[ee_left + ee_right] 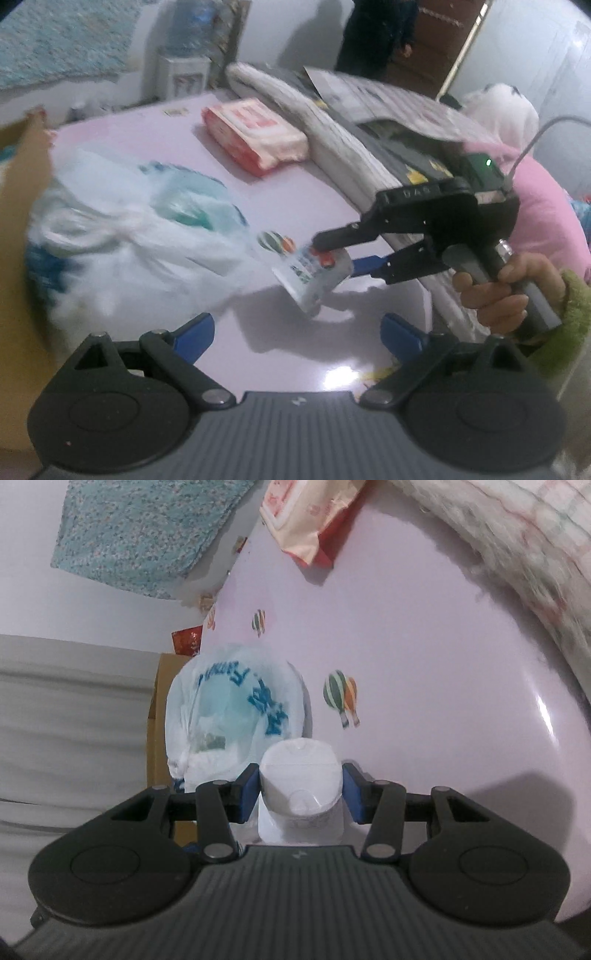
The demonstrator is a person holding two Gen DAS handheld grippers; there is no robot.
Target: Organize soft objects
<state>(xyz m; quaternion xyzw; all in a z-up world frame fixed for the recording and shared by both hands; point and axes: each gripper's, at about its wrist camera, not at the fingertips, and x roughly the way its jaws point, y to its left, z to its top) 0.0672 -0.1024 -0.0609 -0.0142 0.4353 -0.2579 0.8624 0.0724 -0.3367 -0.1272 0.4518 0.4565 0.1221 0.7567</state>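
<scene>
While the pale lilac table [280,184] spreads out ahead of both sets of jaws, the biggest worry sits on it: the white plastic bag [122,236], bulging and loosely crumpled, just beyond the right gripper [301,794]. It looks slippery and shapeless, so any brush against it could shove it toward the cardboard box [22,173] at the table's far edge, or tip it off altogether.

Next down in size, the folded blanket [332,136] runs along the side of the right jaws, with a pink pillow [546,221] past it. A wide swing of that arm could snag the fringe and drag it across the table.

Then the pink tissue pack [255,136], lying well ahead of the jaws, apart from everything, waiting its turn.

Now the item in play: the small tissue packet [299,775]. The right jaws are clamped on it from both sides, blue pads pressing its flanks, and the left wrist view shows it held tilted just above the table, right beside the bag. It is soft, and the grip appears to sit on one end only. My read: squeeze too lightly and it slides out; move too fast and it pivots loose.

The left gripper [297,332] hangs back with jaws wide, holding nothing. If it closes in to help, the two grippers could collide near the bag.
</scene>
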